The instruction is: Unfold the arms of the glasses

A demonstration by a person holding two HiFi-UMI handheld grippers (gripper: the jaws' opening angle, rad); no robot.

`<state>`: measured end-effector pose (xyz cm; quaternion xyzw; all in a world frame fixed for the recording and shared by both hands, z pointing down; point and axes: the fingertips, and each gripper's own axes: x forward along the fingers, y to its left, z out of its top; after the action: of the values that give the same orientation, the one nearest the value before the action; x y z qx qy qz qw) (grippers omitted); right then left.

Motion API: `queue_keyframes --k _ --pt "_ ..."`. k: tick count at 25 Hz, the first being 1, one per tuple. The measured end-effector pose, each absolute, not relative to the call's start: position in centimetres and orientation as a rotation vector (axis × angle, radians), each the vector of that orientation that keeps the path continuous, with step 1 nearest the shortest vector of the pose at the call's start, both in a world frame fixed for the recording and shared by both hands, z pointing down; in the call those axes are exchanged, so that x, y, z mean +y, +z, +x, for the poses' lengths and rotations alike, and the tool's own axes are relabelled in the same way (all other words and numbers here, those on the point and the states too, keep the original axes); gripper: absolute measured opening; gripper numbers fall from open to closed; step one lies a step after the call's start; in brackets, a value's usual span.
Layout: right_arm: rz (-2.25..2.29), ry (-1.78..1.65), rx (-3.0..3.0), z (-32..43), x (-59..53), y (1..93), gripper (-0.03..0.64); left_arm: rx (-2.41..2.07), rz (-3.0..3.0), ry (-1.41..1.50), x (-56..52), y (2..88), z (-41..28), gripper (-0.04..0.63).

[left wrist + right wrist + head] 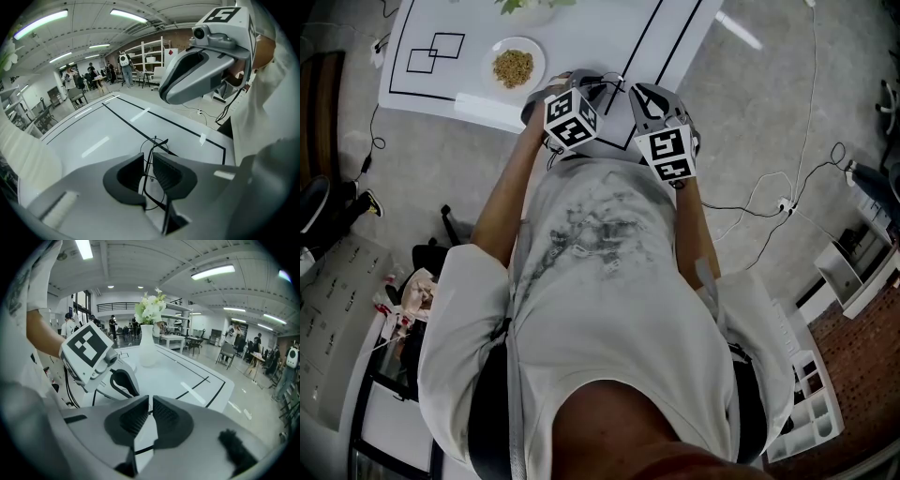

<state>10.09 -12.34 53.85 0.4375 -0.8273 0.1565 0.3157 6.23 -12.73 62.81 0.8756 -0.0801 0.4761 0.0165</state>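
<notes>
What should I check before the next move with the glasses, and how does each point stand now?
1. Hold of the left gripper on the glasses: ok, its jaws are shut on the thin black frame.
2. Is the right gripper ready to take an arm: not ok, its jaws are shut and no arm shows between them.
3. Arms folded or unfolded: cannot tell, the wire is too thin to read.
4. The table lies under the glasses: ok.
5. The plate is apart from both grippers: ok, it lies to their left in the head view.
</notes>
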Motion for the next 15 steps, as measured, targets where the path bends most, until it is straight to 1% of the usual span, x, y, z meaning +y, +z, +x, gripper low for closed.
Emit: queue_keyframes --k 7,9,15 --pt "1.135 0.406 -2.181 9.94 -12.32 53.99 0.018 -0.237 2.708 1.473 -12.58 63.08 6.34 0.066" --pt "1.131 0.403 -2.182 9.84 -12.29 53.96 0.018 -0.222 2.706 1.470 -12.41 63.13 6.38 0.045" --pt "1.118 0.398 -2.172 9.83 -12.00 54.13 0.018 -0.220 2.706 1.449 -12.21 63.09 6.44 0.020"
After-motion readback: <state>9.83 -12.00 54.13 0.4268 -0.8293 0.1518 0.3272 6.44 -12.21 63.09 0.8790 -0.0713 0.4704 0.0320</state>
